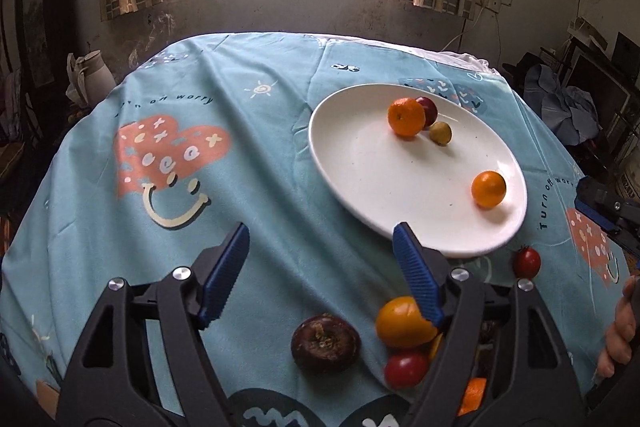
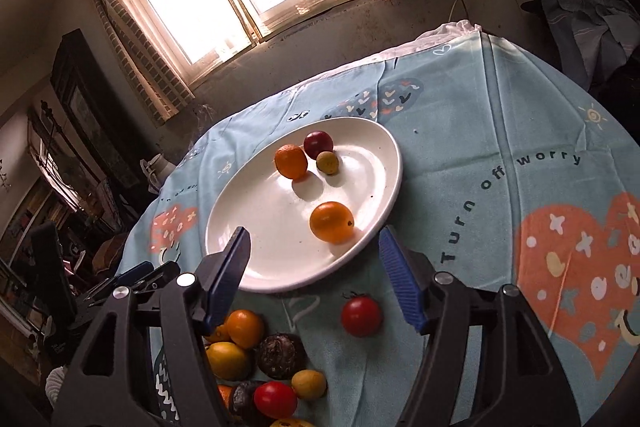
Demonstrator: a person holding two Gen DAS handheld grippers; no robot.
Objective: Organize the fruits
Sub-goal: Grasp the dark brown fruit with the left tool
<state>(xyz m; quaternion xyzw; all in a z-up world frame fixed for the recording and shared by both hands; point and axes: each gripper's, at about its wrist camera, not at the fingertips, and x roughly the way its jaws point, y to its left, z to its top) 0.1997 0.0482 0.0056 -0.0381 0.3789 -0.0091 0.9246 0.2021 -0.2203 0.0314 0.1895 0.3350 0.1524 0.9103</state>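
The left gripper (image 1: 320, 247) hangs with its jaws wide apart above the tabletop (image 1: 280, 155), holding nothing; a dark brown fruit (image 1: 326, 343) lies just below the gap, with an orange (image 1: 404, 323) and a red tomato (image 1: 406, 369) beside its right finger. The right gripper (image 2: 314, 251) is likewise spread and empty over the near rim of the white plate (image 2: 256, 239), where an orange fruit (image 2: 332, 221) rests just ahead between its fingertips. A lone cherry tomato (image 2: 361, 315) lies on the cloth below that gap, off the plate.

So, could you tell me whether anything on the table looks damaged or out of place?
One dark brown fruit on the tablecloth looks shrivelled, with a rough, crusty hollow on top. A red tomato sits alone, apart from the pile and off the plate.
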